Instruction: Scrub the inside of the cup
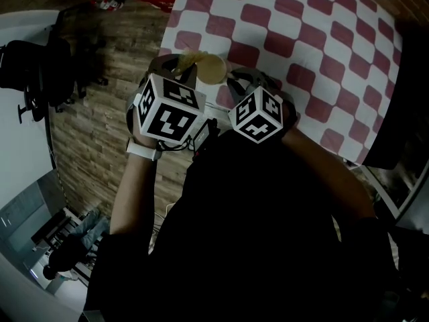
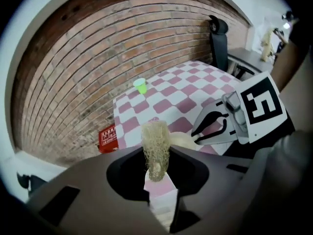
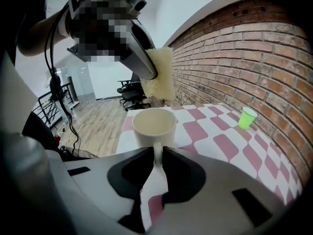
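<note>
A cream cup [image 3: 154,125] stands upright over the near corner of the checked table [image 1: 322,39]. My right gripper [image 3: 157,158] is shut on the cup's handle. My left gripper [image 2: 157,180] is shut on the lower end of a straw-coloured loofah scrubber [image 2: 156,148]. In the right gripper view the loofah [image 3: 160,77] hangs just above and behind the cup's rim, outside the cup. In the head view the cup [image 1: 212,68] and loofah [image 1: 188,60] show past the two marker cubes, with the left gripper [image 1: 181,72] beside the right gripper [image 1: 234,82].
A small green cup [image 3: 247,117] stands far back on the table near the brick wall [image 2: 88,58]. On the wooden floor by the table's corner lies a red box [image 2: 108,137]. A black office chair [image 1: 33,66] is off to the left. The table edge is just below the cup.
</note>
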`<state>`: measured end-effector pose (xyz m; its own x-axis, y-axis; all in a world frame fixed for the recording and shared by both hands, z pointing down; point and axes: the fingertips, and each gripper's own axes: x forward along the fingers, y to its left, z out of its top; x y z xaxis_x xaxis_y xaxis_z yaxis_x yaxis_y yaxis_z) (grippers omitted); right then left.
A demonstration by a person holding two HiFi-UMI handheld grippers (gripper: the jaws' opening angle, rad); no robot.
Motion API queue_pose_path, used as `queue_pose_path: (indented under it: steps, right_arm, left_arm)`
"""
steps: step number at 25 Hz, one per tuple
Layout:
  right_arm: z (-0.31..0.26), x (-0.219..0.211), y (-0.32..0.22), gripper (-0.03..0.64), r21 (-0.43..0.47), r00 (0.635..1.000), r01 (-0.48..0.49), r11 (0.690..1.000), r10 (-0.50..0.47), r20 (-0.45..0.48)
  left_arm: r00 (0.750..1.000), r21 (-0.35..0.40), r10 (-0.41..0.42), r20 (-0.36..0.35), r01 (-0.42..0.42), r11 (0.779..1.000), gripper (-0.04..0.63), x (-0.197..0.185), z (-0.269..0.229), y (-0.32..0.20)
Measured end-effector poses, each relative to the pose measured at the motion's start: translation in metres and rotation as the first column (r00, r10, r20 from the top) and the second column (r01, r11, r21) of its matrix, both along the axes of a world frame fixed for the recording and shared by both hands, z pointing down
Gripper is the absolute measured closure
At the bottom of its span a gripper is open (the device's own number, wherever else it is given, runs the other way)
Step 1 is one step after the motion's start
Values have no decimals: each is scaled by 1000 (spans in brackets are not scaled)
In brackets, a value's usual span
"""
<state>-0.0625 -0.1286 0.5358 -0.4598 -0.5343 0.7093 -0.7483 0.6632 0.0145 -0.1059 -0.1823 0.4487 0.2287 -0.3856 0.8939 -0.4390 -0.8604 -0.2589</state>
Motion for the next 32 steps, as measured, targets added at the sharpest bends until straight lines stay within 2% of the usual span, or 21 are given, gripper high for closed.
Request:
queue_pose_path:
  steps: [2,5,7,9,13,14,15,16,17,20,21,23,25,28,32]
  right_arm:
    - [0,0,-1,543,0,1000,-1,1000,1,0]
    - [0,-1,-1,543,-1,1000,3,1000,-3,-3]
    - [0,-1,-1,543,-1,1000,4,1000,-4,-3]
    - [0,-1,0,543,-2,1000,3,1000,-3,-3]
    - [-1,-1,0,543,-1,1000,2,1000,-2,-4]
    - [-1,-1,0,543,0,1000,3,1000,-3,-5]
    - [-1,-1,0,543,0,1000,4,1000,-4,-5]
    - [-1,-1,0,543,-2,1000,2,1000,-2,-4]
    - [-1,-1,0,543,-4,1000,-1,1000,1,-2]
    - [0,0,1,543,-8,1000,-3,1000,3,1]
    - [0,0,1,543,-8,1000,-2,1000,2,2]
    - [0,-1,2,543,-7,1000,1,1000,-1,7]
    - [0,0,3,543,-9,1000,-1,1000,1,11]
    - [1,1,2,543,-14,1000,-8,1000,8,15]
    - [0,-1,2,543,-15,1000,-5,1000,6,12]
  left_arm:
    - [993,-26,102,52,-101,995,506,9,2,11]
    - [975,-109,212,69,-203,973,506,22,23,25]
    - [950,-113,282,136,-268,957,506,23,41,23]
    - [902,-102,362,236,-347,932,506,22,58,19]
    - [784,-121,488,384,-481,868,506,20,85,19]
    - [764,-139,505,401,-495,858,506,19,89,21]
    - [757,-160,513,403,-494,855,508,18,91,24]
    - [767,-185,511,388,-478,859,508,18,90,27]
    - [793,-213,495,356,-447,869,508,18,88,32]
    - [893,-315,396,213,-321,893,508,18,72,43]
    - [916,-345,364,169,-291,892,508,16,63,46]
    - [942,-388,320,99,-260,884,508,11,42,48]
    - [951,-375,301,67,-256,891,508,8,20,41]
    - [942,-271,327,83,-294,917,508,12,1,22]
    - [913,-243,382,141,-342,908,508,15,25,23]
